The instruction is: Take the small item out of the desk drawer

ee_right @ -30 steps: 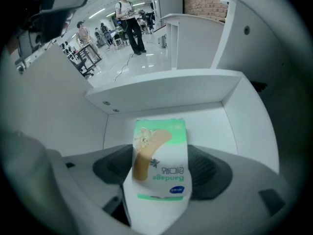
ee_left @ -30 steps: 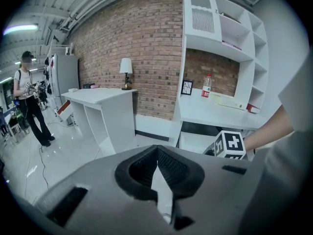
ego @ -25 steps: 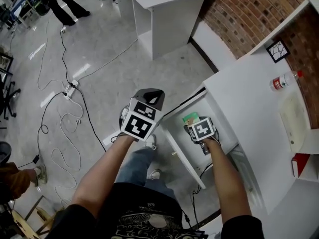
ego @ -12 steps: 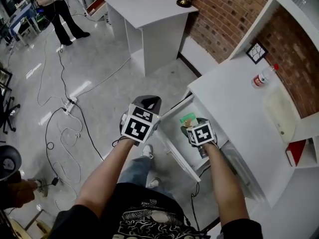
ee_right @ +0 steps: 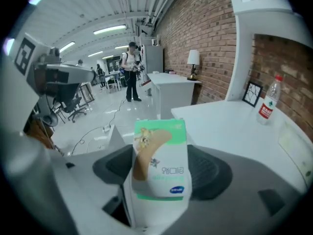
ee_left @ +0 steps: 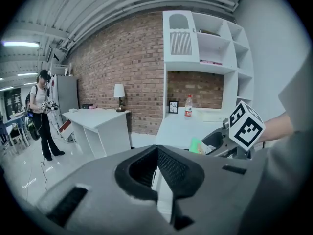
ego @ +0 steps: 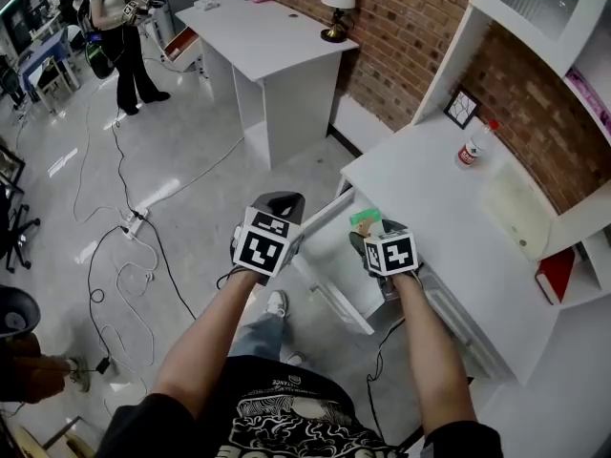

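The small item is a green and white box (ee_right: 160,166) with a plaster pictured on it. It stands upright between the dark pads of my right gripper (ee_right: 161,173), which is shut on it. In the head view the right gripper (ego: 374,237) holds the box (ego: 365,220) above the open white drawer (ego: 329,292), close to the desk (ego: 430,198) edge. My left gripper (ego: 284,204) hovers left of the drawer, over the floor. Its jaws (ee_left: 157,153) meet at the tips with nothing between them. From the left gripper view the box (ee_left: 196,146) shows at the right.
A water bottle (ego: 471,147) and a small picture frame (ego: 462,108) stand at the back of the desk, under a white shelf unit (ego: 535,8). A second white desk (ego: 267,36) with a lamp (ego: 336,3) stands ahead. Cables (ego: 124,218) lie on the floor and a person (ego: 124,17) stands far left.
The head camera has tipped up, bringing the lamp, the shelf and more of the room into view. Both grippers keep their places, the right one still holding the box over the drawer.
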{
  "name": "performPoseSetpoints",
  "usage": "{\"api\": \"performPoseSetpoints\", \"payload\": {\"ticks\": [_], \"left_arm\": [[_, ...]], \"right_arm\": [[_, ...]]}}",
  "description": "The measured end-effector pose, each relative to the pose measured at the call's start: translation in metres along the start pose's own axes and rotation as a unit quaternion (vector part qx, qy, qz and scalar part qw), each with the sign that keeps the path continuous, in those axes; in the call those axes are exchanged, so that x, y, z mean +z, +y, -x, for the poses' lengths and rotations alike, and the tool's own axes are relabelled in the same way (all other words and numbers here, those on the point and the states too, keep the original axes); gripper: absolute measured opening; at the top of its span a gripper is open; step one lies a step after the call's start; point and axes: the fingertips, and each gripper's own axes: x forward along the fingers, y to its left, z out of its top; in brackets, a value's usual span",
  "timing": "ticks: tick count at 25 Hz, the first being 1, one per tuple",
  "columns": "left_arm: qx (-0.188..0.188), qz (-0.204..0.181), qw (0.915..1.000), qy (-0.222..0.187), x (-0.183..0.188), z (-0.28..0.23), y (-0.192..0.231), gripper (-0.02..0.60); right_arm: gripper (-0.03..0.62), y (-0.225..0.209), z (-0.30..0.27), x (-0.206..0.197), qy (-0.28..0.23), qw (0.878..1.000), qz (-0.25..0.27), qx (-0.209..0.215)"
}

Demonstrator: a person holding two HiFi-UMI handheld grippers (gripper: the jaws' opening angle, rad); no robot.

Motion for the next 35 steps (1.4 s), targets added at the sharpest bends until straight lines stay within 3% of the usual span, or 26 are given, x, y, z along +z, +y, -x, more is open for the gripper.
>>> {"api": "performPoseSetpoints", "payload": {"ticks": [8, 23, 35], "left_arm": [[0.007, -0.009, 0.9999, -0.012, 0.015, 0.029, -0.026, 0.005], [-0.009, -0.037, 0.9985, -0.040, 0.059, 0.068, -0.023, 0.005], [-0.050, -0.062, 0.9950, -0.060, 0.063, 0.094, -0.022, 0.005]], "right_arm": [[0.347, -0.001, 0.067, 0.036, -0.086, 0.996, -0.025, -0.018], [0.347, 0.010, 0.172, 0.094, -0.219, 0.967, -0.100, -0.081], [0.347, 0.036, 0.230, 0.097, -0.260, 0.946, -0.113, -0.156]]}}
